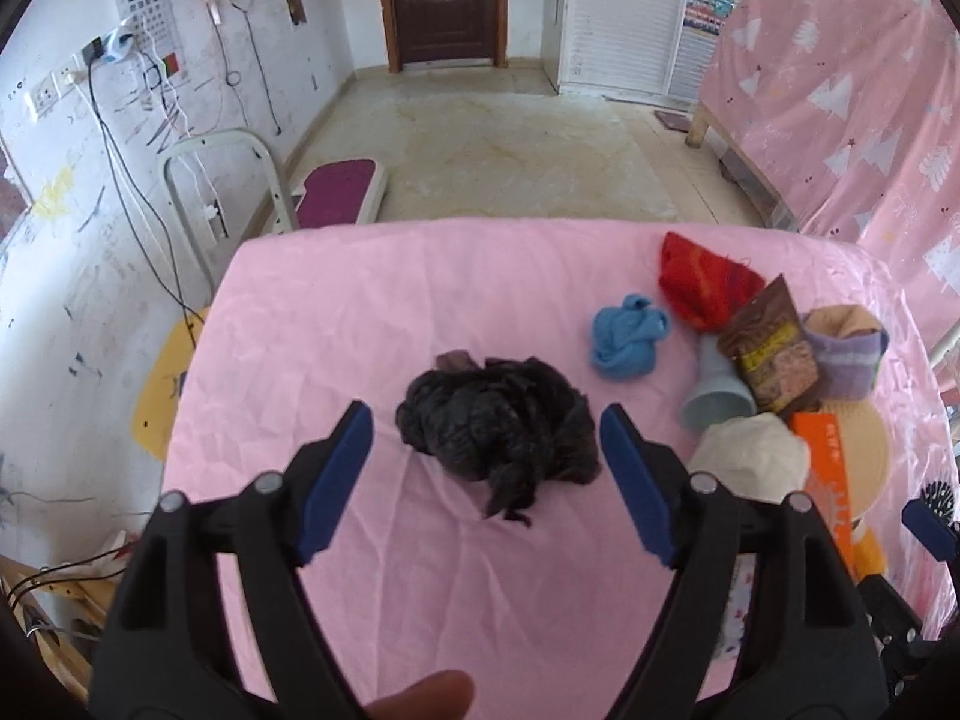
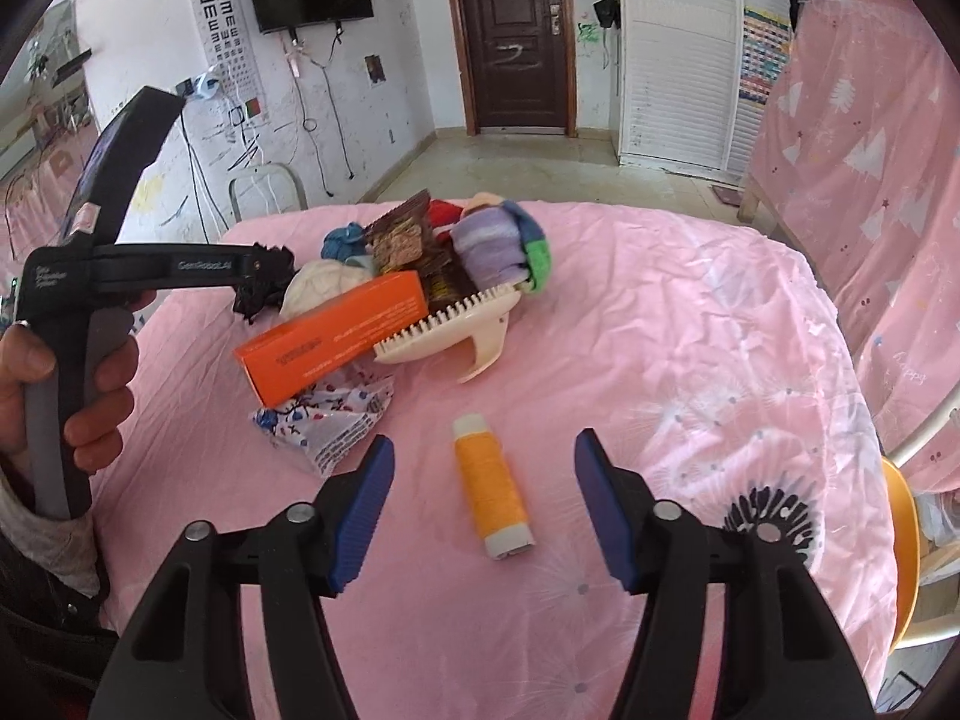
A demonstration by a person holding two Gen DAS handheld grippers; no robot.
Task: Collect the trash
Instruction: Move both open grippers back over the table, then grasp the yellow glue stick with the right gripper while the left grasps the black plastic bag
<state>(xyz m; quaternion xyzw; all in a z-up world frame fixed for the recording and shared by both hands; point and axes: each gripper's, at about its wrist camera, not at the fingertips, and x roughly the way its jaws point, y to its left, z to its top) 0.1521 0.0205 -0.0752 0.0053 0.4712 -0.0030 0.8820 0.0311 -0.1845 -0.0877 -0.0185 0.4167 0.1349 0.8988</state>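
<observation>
Soft cloth and shiny wrappers on a pink table

The pink tablecloth (image 2: 660, 330) is wrinkly cloth. The black bag (image 1: 501, 423) looks thin, crinkly and glossy. The orange box (image 2: 336, 333) is smooth card. The comb (image 2: 450, 330) is hard plastic. The yellow thread spool (image 2: 492, 486) looks matt and stringy.

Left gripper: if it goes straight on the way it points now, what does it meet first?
Most likely the crumpled black plastic bag, lying on the pink cloth straight ahead of the open left gripper. Nothing shows between the two. Depth is hard to judge in this fisheye view.
</observation>
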